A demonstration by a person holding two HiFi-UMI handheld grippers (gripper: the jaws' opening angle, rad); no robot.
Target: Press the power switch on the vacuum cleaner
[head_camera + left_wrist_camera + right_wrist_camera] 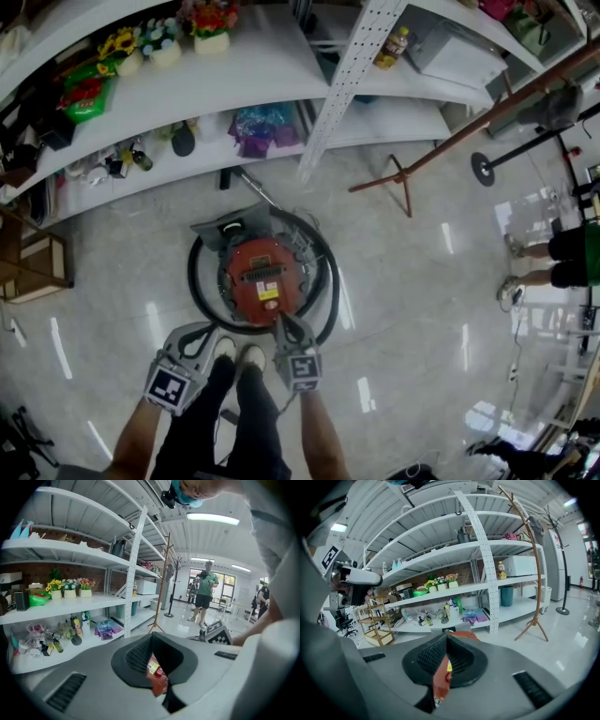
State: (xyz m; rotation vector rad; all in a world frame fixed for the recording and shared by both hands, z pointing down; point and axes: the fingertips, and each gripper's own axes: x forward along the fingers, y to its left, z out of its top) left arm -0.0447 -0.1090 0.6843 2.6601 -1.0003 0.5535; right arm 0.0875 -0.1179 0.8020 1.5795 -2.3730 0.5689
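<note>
From the head view, the red vacuum cleaner [265,277] stands on the floor [412,281] below the shelves [253,66]. The right gripper [284,323] is at its near edge and the left gripper [202,333] is just beside it. In the left gripper view the jaws are pressed together, with the vacuum cleaner showing red behind them. The right gripper view shows the same.

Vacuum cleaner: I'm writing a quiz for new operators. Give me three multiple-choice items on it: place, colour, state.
1. Where is the vacuum? A) on a shelf B) on the floor C) on a table
2. Its body colour? A) red B) blue C) white
3. How does its hose lie? A) stretched straight B) hung up C) looped round it
Key: B, it stands on the floor before the shelves; A, its top shows red; C, the black hose rings it.
</note>
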